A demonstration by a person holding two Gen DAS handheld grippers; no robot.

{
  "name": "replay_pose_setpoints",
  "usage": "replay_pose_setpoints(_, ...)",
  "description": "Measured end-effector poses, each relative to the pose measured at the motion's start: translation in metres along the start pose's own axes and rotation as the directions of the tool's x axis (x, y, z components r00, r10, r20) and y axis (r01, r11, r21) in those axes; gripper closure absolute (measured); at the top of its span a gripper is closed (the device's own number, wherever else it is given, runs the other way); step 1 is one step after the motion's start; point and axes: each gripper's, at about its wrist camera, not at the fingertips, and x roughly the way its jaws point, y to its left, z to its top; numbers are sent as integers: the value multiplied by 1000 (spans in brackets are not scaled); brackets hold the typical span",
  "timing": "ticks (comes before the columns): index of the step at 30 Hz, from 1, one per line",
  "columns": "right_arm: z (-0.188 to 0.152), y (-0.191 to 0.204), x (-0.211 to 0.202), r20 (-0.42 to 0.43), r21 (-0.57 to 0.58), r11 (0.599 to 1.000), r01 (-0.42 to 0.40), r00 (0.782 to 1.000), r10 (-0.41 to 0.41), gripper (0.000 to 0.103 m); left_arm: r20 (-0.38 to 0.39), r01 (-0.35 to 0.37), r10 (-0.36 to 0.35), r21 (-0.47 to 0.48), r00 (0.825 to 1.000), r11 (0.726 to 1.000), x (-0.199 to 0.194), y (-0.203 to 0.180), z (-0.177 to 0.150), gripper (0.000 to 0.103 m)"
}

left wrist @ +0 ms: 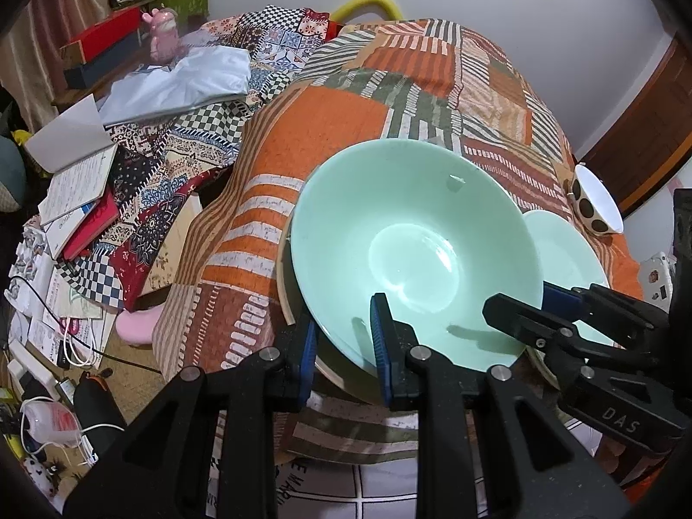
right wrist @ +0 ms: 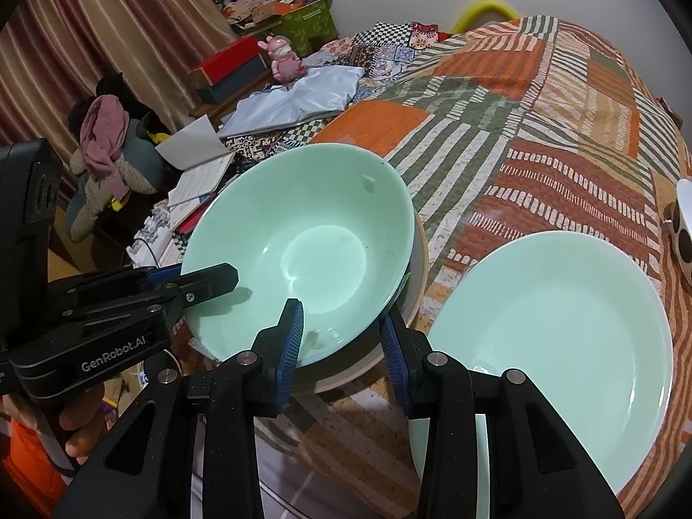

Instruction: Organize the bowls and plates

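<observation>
Green bowl (left wrist: 415, 242) upright but tilted, mouth opening up and away from the cameras, near rim raised off a beige dish (right wrist: 415, 298) beneath it on the quilt (left wrist: 346, 104); round, so no long axis to speak of. Left gripper (left wrist: 346, 337) clamped on the bowl's near rim, one pad inside, one outside. Right gripper (right wrist: 341, 341) likewise narrow, pinching the same rim further round. Green plate (right wrist: 558, 328) flat on the quilt just right of the bowl. Spotted bowl (left wrist: 594, 203) beyond the plate, tipped on its side, mouth facing right. In the left view only: most of the spotted bowl, cables on the floor left of the bowl. In the right view only: the whole plate, a hand (right wrist: 82, 424) behind the left gripper.
</observation>
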Motion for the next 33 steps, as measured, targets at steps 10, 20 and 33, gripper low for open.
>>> replay_pose_setpoints(10, -4, -3, -8, 7, -12, 1000, -2, 1000, 2, 67, -5, -41, 41, -3, 999, 999, 7, -3, 2, 80)
replay_pose_setpoints(20, -6, -13, -22, 42, -6, 1000, -16, 999, 16, 67, -1, -98, 99, 39, 995, 994, -2, -11, 7, 80)
replay_pose_setpoints(33, -4, -51, -67, 157, 43, 999, 17, 987, -24, 67, 110, -103, 96, 63, 989, 993, -48, -37, 24, 70)
